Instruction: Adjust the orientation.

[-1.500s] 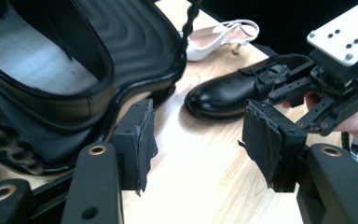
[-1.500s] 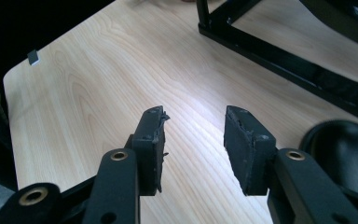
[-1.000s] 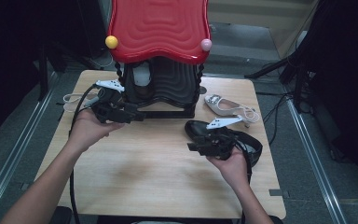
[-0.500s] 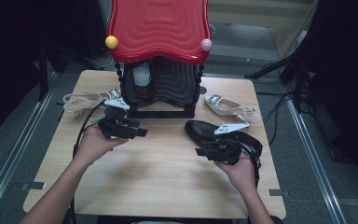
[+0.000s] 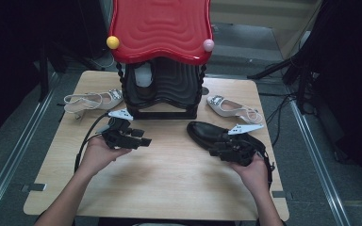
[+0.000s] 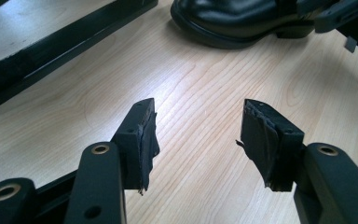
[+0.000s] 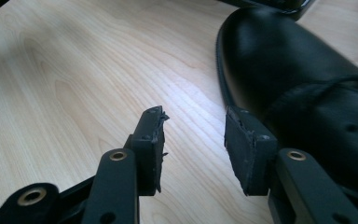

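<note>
Two tools agape, empty, left tool (image 6: 196, 135), right tool (image 7: 193, 140) beside black shoe (image 5: 212, 135), red rack (image 5: 162, 61) behind.

Looking like a recording lab setup, not a home: a small wooden table (image 5: 169, 188) is sitting on grey floor between metal rails (image 5: 318, 155), with dark curtains (image 5: 353, 70) hanging around and cables (image 5: 283, 101) trailing off its right edge.
</note>
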`<action>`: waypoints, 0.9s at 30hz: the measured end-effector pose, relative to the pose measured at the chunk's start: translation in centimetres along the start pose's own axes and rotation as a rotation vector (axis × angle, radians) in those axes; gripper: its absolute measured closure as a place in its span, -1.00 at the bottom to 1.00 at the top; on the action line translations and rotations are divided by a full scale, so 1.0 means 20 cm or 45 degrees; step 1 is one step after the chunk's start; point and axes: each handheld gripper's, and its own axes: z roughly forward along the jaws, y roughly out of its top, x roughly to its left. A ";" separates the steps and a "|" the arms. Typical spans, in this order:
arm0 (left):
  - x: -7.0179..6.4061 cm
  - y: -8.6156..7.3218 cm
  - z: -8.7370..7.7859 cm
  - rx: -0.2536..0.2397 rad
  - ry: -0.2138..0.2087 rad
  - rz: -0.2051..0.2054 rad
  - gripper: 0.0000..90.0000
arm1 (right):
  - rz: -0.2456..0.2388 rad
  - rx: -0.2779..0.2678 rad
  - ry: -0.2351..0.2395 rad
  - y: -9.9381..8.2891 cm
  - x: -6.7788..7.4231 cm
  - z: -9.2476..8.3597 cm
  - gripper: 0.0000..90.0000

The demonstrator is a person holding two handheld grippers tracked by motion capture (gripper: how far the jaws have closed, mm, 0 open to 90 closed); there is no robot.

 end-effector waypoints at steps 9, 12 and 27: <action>0.00 -0.02 0.00 -0.002 -0.008 -0.004 0.03 | 0.010 0.007 -0.065 0.00 -0.06 -0.12 0.31; 0.00 -0.02 0.01 0.009 -0.009 -0.001 0.03 | 0.023 0.018 -0.078 -0.01 -0.09 -0.16 0.34; 0.00 -0.04 0.01 0.008 -0.002 -0.005 0.03 | 0.059 0.111 -0.166 -0.07 -0.19 -0.24 0.31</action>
